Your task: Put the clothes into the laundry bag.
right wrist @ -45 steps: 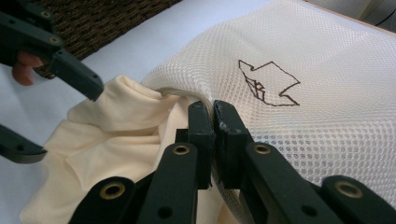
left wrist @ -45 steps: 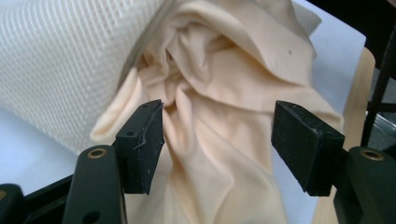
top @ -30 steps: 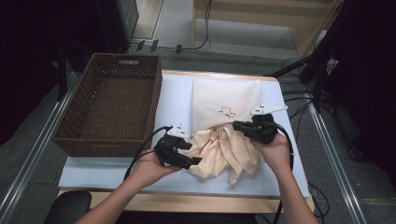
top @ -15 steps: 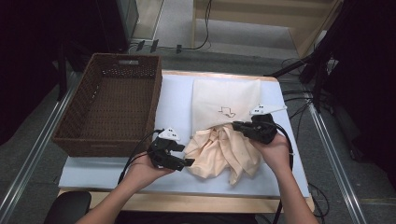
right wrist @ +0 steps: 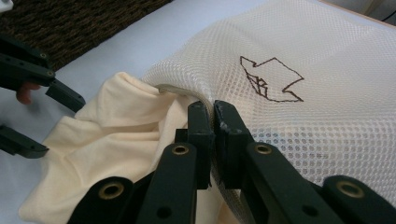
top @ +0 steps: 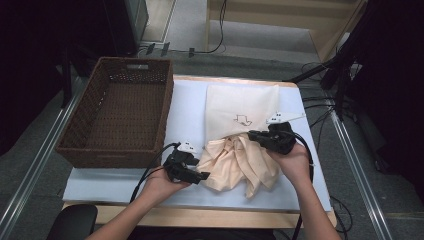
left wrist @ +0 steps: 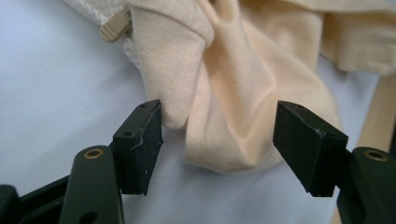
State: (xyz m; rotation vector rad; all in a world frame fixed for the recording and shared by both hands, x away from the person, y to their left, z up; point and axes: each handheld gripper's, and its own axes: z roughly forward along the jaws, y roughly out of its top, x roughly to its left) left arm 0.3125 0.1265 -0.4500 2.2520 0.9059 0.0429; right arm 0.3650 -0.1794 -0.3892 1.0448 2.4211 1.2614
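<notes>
Soft garment half out of a mesh bag, one claw spread, one clamped.

At the left stands the empty wicker basket (top: 117,117); beside it the left gripper (left wrist: 219,140) has its jaws wide apart around a fold of the cream garment (top: 235,162), which lies bunched on the white table cover (top: 125,182) at the mouth of the mesh laundry bag (top: 242,107). The right gripper (right wrist: 214,112) has its jaws pressed together on the bag's mesh rim. The garment looks light, limp and stretchy, likely to sag and slide, so a thick gathered fold is the better hold; the mesh should snag rather than slip. The table is smooth, with free room in front; cables (top: 320,107) trail off the right edge, above a grey floor.
</notes>
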